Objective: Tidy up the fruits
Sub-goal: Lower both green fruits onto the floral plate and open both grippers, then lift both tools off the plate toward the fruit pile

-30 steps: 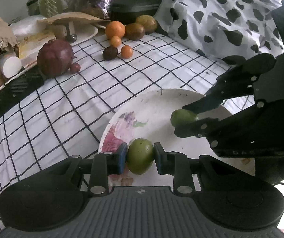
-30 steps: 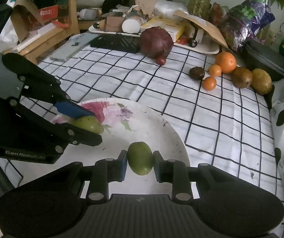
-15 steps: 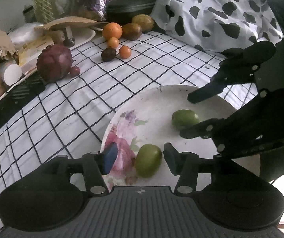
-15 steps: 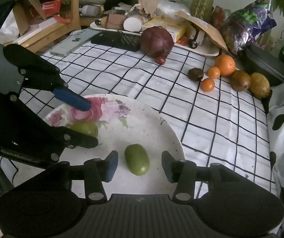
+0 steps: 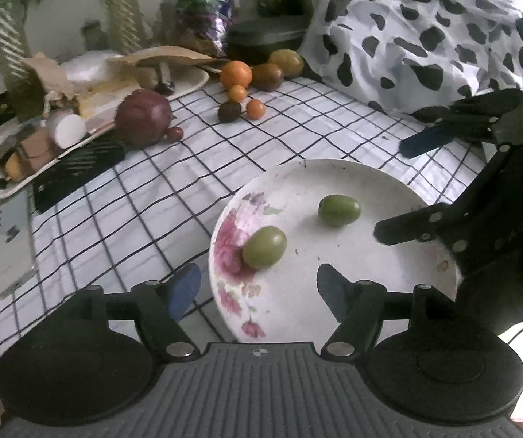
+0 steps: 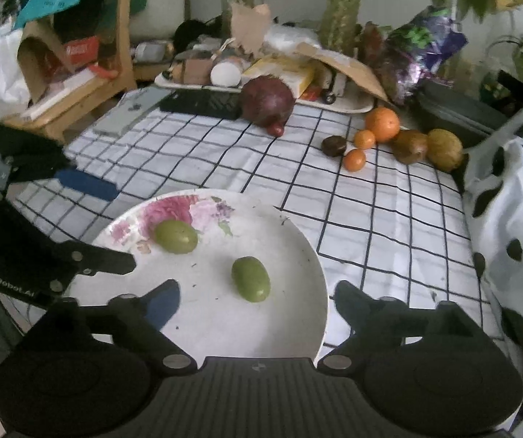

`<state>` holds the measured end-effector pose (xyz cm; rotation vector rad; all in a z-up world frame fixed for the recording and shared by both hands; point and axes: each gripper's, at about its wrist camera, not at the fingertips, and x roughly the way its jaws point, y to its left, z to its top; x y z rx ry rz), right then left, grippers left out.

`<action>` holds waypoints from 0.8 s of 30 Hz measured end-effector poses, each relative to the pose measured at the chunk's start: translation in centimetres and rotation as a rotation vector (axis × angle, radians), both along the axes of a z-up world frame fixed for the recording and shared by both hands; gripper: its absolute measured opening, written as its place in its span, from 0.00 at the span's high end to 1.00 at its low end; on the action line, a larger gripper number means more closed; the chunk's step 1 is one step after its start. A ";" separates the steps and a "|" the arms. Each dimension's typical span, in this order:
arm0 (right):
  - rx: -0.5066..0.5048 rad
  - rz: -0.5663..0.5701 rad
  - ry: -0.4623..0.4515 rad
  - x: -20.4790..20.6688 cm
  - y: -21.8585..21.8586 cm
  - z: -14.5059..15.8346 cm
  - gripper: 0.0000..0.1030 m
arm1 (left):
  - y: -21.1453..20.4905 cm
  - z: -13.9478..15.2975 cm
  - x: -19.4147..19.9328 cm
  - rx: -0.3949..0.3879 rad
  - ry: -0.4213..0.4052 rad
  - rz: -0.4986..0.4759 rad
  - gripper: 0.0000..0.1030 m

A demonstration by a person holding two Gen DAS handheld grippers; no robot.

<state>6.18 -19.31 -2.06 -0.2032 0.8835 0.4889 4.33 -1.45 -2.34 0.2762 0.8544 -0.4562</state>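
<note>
A white flowered plate (image 5: pixel 338 166) (image 6: pixel 299 252) sits on the checked cloth and holds two green fruits. One green fruit (image 5: pixel 264 246) (image 6: pixel 175 236) lies just ahead of my left gripper (image 5: pixel 258 288) (image 6: pixel 115 224). The other green fruit (image 5: pixel 339 210) (image 6: pixel 251 279) lies just ahead of my right gripper (image 6: pixel 256 301) (image 5: pixel 400 186). Both grippers' jaws are opening, and neither pair of pads touches a fruit. At the far side of the cloth sit an orange (image 5: pixel 236 74) (image 6: pixel 382 124), small oranges, dark and brownish fruits, and a big dark red fruit (image 5: pixel 143 116) (image 6: pixel 267 100).
A cluttered tray (image 5: pixel 188 84) (image 6: pixel 349 107) stands along the far edge, with a black flat object (image 5: pixel 79 168) and a grey phone (image 5: pixel 10 244) beside it. A cow-print cloth (image 5: pixel 425 36) (image 6: pixel 509 200) and a black case (image 5: pixel 265 34) bound the right side.
Both grippers opened and let go of their green fruits, which now lie on the plate. Both pulled back and upward a little from the plate.
</note>
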 end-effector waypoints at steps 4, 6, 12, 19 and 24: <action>0.017 -0.061 -0.021 -1.0 -0.8 0.6 0.00 | 0.6 0.7 -1.3 -0.021 -0.023 0.040 0.33; 0.020 -0.089 -0.018 -1.3 -1.0 0.6 0.00 | 0.6 0.8 -1.7 -0.026 -0.028 0.049 0.33; -0.003 -0.140 -0.022 -1.6 -1.3 0.4 0.00 | 0.3 1.0 -2.5 -0.028 -0.040 0.050 0.32; -0.019 -0.169 -0.030 -1.7 -1.5 0.2 0.00 | 0.2 0.9 -2.6 -0.022 -0.050 0.054 0.32; -0.021 -0.183 -0.036 -1.5 -1.6 0.2 0.00 | 0.2 1.0 -2.5 -0.024 -0.066 0.064 0.32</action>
